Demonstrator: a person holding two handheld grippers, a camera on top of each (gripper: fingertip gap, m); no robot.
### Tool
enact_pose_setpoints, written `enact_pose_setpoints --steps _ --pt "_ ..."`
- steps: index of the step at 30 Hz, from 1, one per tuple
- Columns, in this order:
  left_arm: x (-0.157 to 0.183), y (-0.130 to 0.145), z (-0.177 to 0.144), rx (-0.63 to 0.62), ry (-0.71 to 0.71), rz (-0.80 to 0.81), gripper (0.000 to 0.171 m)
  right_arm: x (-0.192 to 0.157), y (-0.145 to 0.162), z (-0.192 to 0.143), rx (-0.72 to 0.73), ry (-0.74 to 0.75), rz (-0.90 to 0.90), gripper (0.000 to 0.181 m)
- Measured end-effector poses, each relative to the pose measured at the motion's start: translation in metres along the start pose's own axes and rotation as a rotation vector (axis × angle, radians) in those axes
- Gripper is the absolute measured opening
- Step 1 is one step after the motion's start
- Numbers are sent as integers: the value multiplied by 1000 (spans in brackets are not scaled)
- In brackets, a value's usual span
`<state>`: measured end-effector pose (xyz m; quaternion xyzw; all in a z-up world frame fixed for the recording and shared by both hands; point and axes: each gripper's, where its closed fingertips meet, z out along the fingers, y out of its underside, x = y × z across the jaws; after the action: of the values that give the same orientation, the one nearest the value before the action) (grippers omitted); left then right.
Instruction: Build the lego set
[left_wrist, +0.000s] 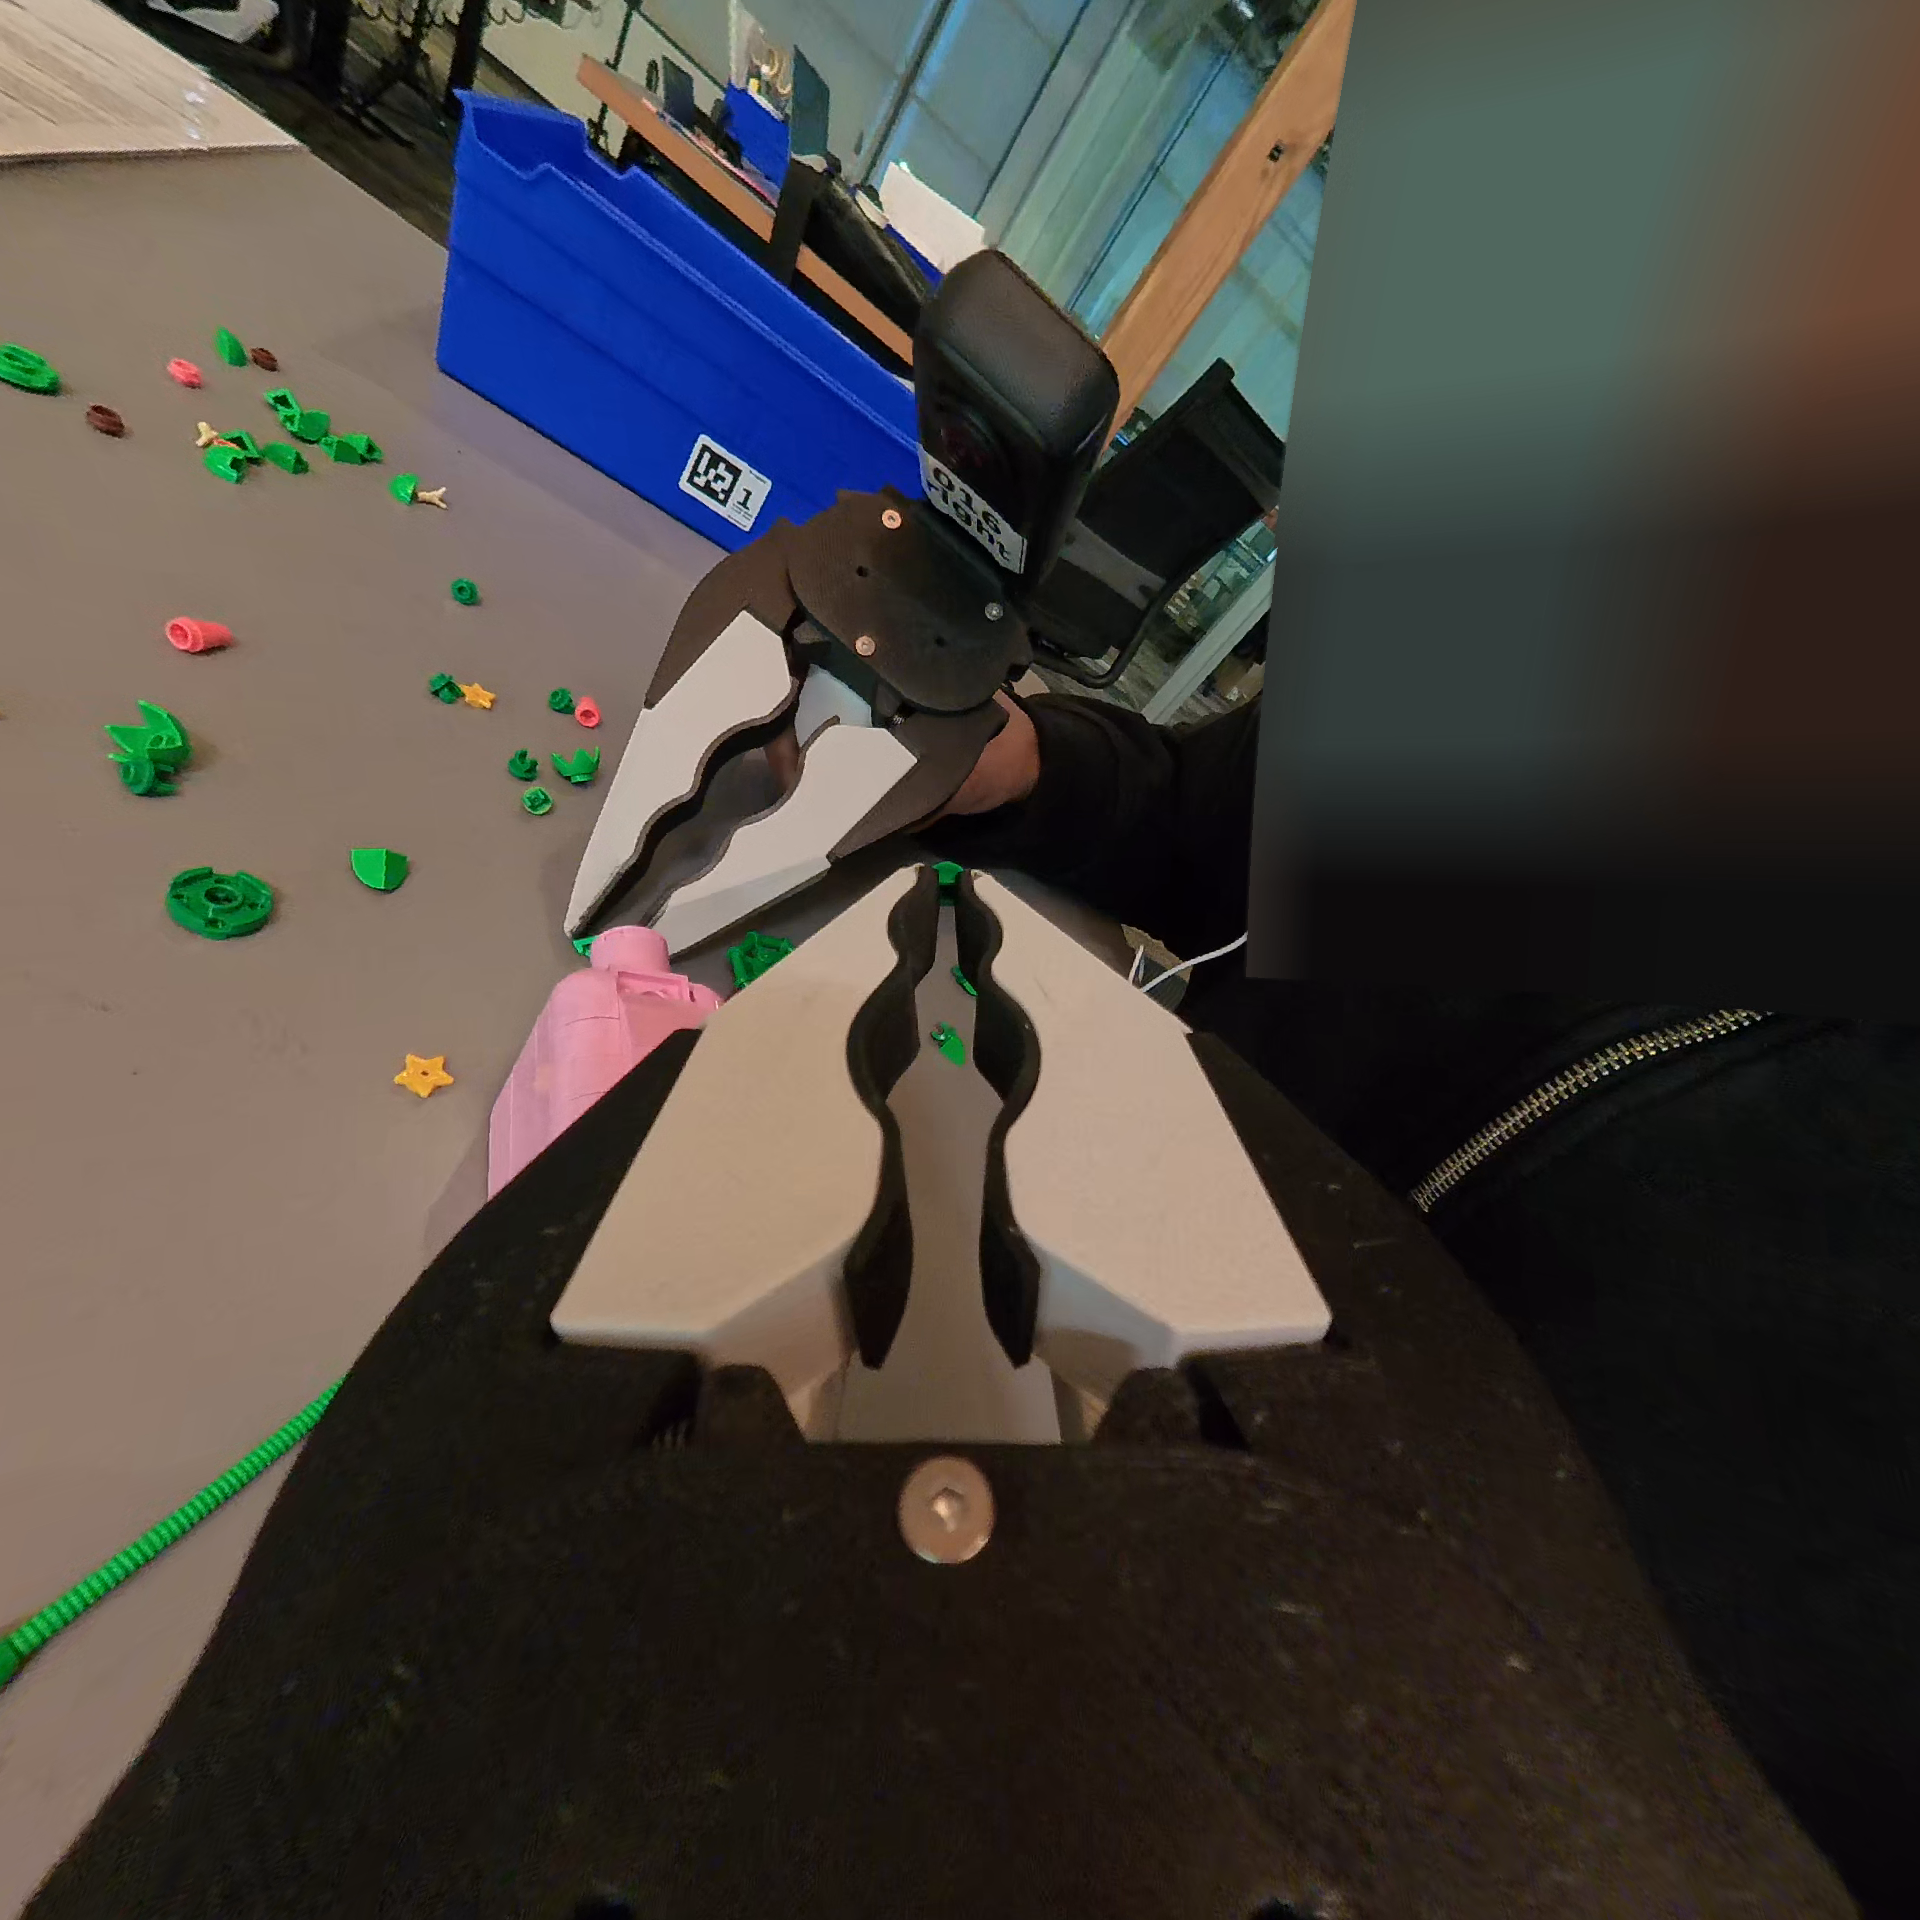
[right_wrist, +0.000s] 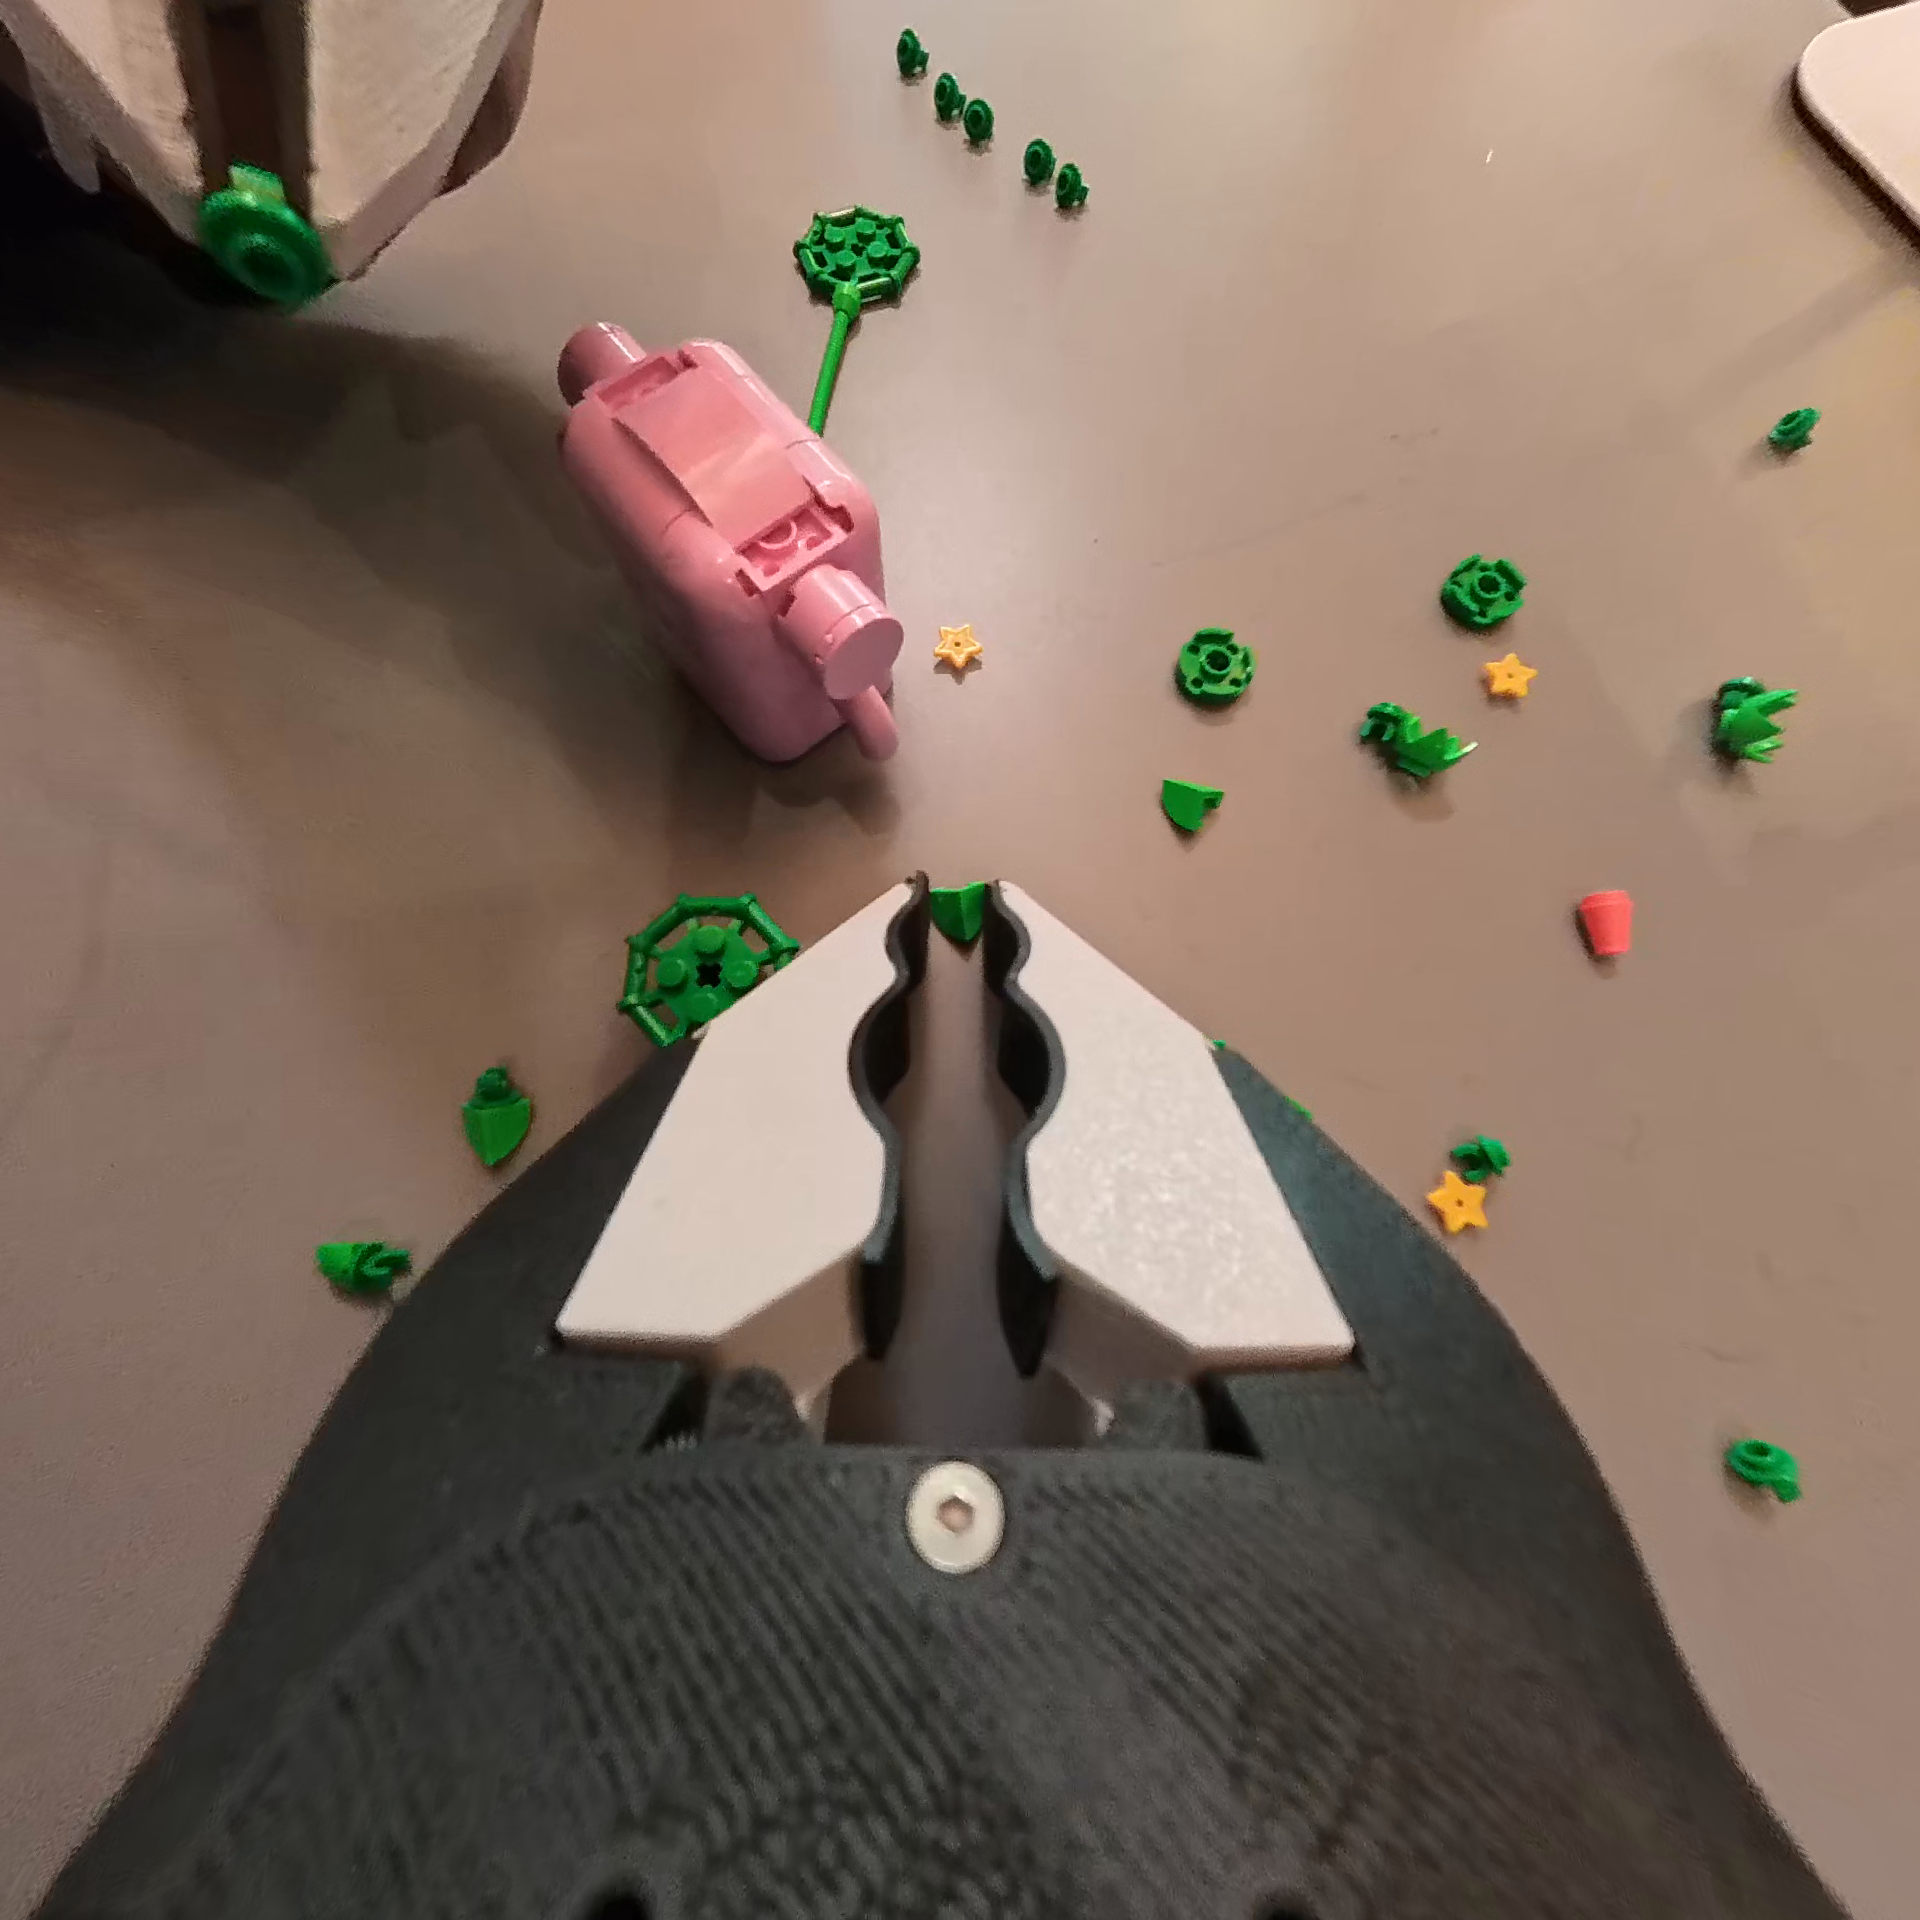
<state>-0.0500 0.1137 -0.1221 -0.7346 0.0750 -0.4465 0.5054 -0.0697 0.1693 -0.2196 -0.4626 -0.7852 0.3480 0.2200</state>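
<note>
My left gripper is shut on a small green round piece, held above the table; it also shows at the top left of the right wrist view. My right gripper points down at the table, and its tips pinch a small green leaf piece. In the left wrist view the right gripper stands just behind the pink brick build. The pink build lies on its side. A green web disc on a stem lies beyond it, and another web disc lies beside my right fingers.
Loose green leaves, round plates, yellow stars and pink cones are scattered over the grey table. A blue bin stands at the back. A green ribbed hose lies near the left. A person's dark jacket is close on the right. There is about 11 cm between the tips of the two grippers. The web disc is about 4 cm from my right fingertips.
</note>
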Motion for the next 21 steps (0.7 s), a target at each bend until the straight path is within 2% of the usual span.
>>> enact_pose_setpoints --steps 6,11,21 --pt "0 0 0 1 -2 3 0 0 0 0 4 16 -46 10" --pt "0 0 0 0 0 1 0 -2 2 -3 1 -55 -5 16" --pt "0 0 0 -1 2 0 0 2 1 -1 -1 -41 24 7"
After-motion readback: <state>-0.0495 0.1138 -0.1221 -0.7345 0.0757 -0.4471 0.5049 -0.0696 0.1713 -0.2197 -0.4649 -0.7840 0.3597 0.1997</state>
